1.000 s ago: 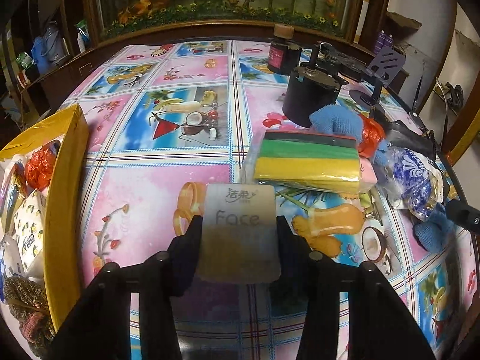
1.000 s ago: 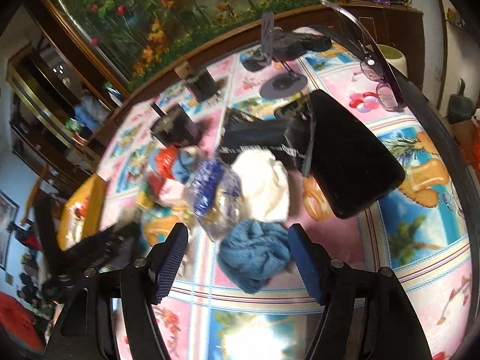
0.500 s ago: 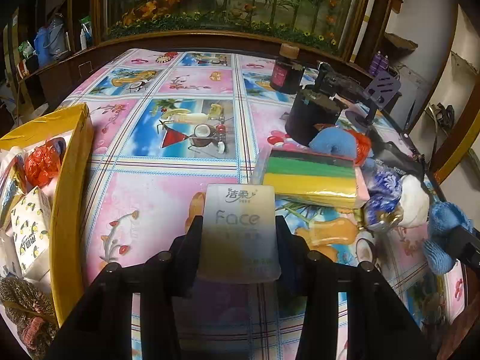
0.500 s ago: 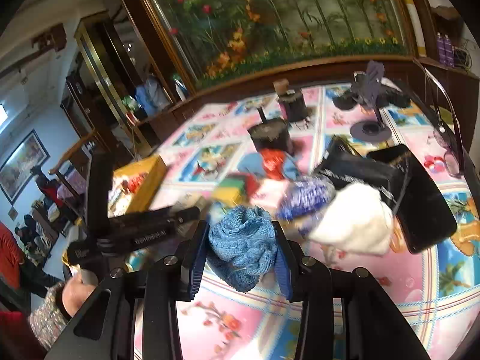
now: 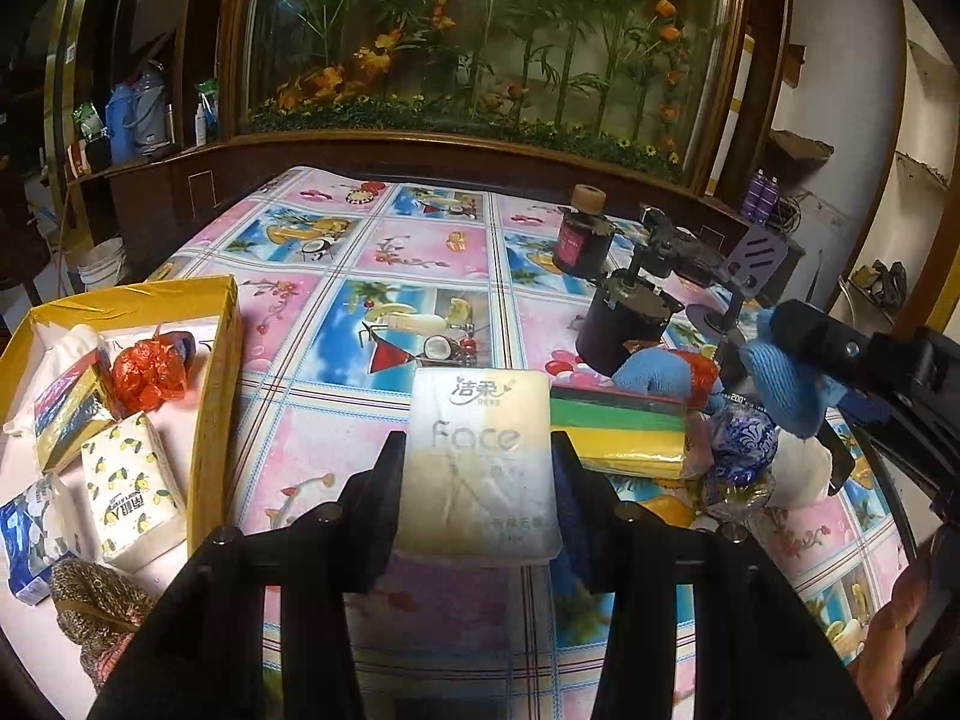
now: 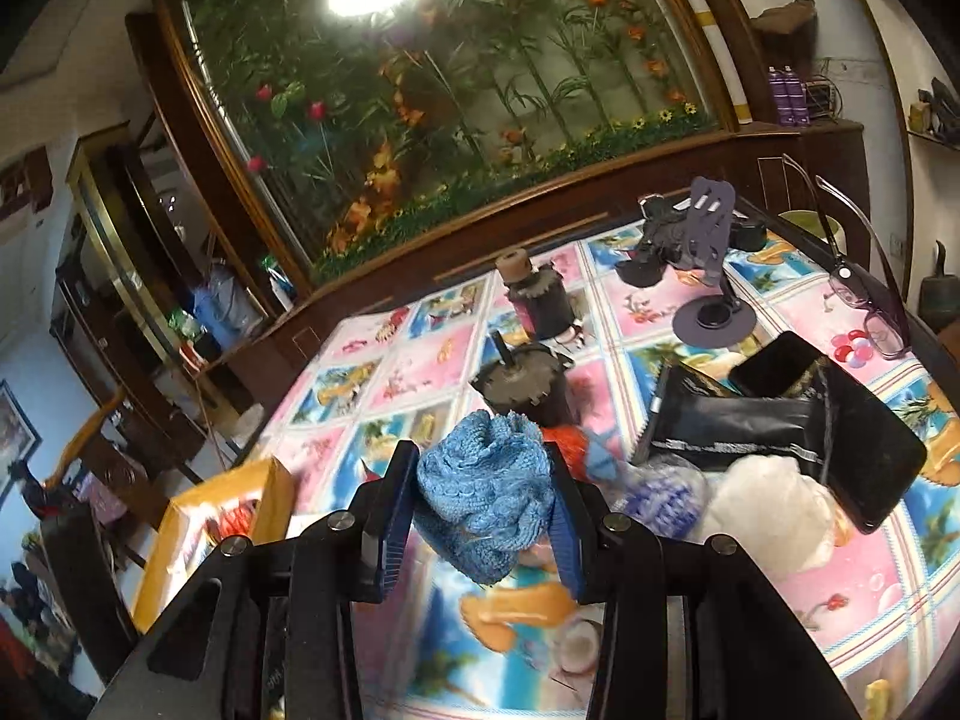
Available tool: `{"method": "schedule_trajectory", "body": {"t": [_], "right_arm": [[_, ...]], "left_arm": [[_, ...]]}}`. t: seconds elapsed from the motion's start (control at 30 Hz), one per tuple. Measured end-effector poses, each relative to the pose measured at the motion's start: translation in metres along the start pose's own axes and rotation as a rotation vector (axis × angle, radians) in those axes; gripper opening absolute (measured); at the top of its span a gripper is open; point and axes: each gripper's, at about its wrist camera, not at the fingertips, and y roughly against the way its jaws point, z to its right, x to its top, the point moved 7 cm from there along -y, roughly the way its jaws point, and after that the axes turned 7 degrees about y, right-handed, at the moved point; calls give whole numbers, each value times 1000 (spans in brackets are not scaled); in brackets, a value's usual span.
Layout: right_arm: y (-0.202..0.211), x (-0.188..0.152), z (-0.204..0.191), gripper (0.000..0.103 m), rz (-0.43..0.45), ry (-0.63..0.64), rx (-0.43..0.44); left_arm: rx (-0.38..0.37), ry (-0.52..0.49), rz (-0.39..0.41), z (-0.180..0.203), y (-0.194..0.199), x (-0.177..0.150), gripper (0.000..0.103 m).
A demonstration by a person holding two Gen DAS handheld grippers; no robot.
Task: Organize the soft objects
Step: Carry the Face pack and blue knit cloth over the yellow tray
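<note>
My left claw [image 5: 480, 468] pinches a tissue pack [image 5: 480, 456] across its two long sides, lifted clear of the surface [image 5: 420, 252]. I judge it light and squashy with a slick plastic wrap, so a hold at mid-length suits it; gripped nearer one end it could slide out. My right claw [image 6: 483, 510] has just been closing and now pinches a blue knitted cloth [image 6: 486, 492], bunched between the pads and sagging below them. It is limp and catches easily, so I expect the loose folds to drag on anything they brush.

The yellow box [image 5: 210, 396] sits at nine o'clock from the tissue pack, open-topped, with small packs and a red bag already inside; bare floor shows near its far wall. Its near wall stands upright, so each load has to clear the rim. From twelve to ten o'clock the surface lies bare. At two o'clock are the striped sponges [image 5: 618, 432] and a dark jar [image 5: 624, 330], close to my right claw, which shows at three o'clock.
</note>
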Motion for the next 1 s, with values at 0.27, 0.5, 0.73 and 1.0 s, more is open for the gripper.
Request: {"method": "schedule_trajectory", "body": {"t": [0.27, 0.5, 0.73, 1.0], "right_arm": [[-15, -5, -6, 43, -32, 46, 5], [-32, -18, -3, 43, -95, 71, -25], [-33, -21, -7, 43, -99, 98, -33], [-38, -25, -9, 43, -116, 105, -29]], "left_arm": [[22, -17, 62, -8, 14, 9, 45], [75, -40, 69, -12, 10, 8, 45], [91, -59, 88, -11, 12, 9, 45], [100, -72, 109, -8, 16, 9, 45]]}}
